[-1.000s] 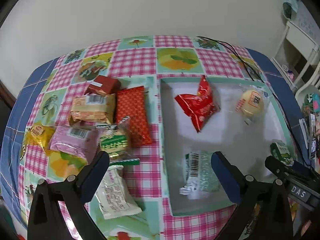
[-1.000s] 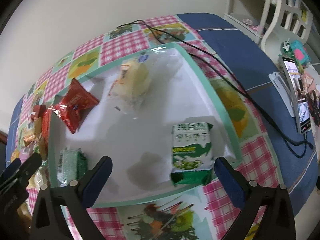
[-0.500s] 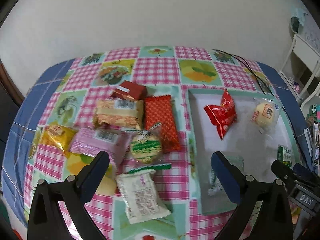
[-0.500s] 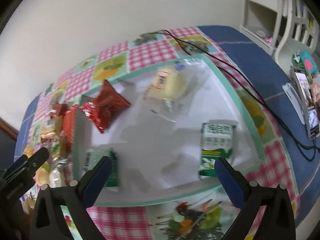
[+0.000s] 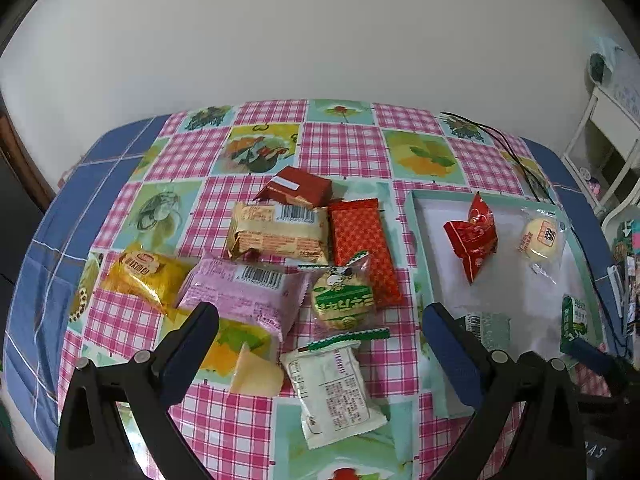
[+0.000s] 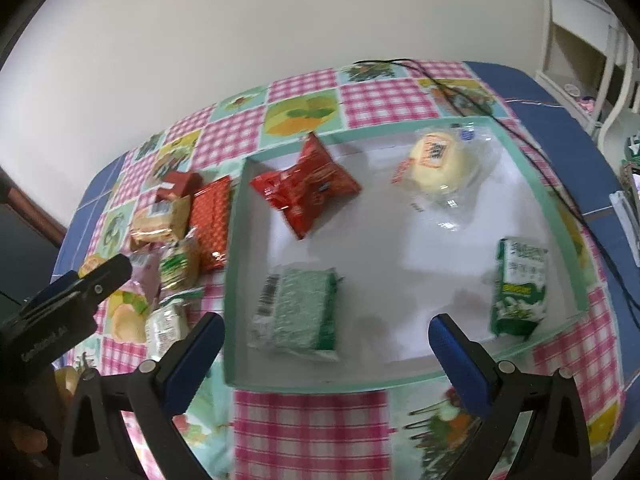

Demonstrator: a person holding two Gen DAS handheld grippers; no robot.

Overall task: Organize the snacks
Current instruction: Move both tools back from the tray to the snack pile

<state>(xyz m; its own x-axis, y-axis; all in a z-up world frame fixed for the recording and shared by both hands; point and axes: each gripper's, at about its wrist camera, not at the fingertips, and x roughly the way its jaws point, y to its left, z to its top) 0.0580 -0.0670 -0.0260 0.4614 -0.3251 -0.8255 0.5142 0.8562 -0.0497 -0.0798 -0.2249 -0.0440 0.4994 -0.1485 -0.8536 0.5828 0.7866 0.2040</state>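
A shallow tray with a teal rim point(image 6: 400, 130) point(image 5: 416, 232) holds a red packet point(image 6: 306, 190), a round yellow bun in clear wrap point(image 6: 438, 160), a green packet point(image 6: 298, 314) and a green-and-white packet point(image 6: 518, 290). Left of the tray lies a pile of snacks: a pink packet point(image 5: 244, 290), a round green-labelled cracker point(image 5: 342, 300), a white packet point(image 5: 334, 388), a red-orange packet point(image 5: 362, 248), a beige packet point(image 5: 278, 232). My left gripper point(image 5: 320, 344) is open and empty, above the white packet. My right gripper point(image 6: 326, 354) is open and empty, over the tray's near edge.
A yellow packet point(image 5: 144, 276) and a dark red box point(image 5: 298, 190) lie at the pile's edges. A black cable point(image 6: 460, 92) runs past the tray's far corner. White furniture point(image 6: 580, 40) stands at the right. The tablecloth point(image 5: 340, 148) is checked pink with fruit pictures.
Both grippers have swung left and pulled back. The left view now centres on the snack pile instead of the tray. The right gripper has moved away from the green-and-white packet.
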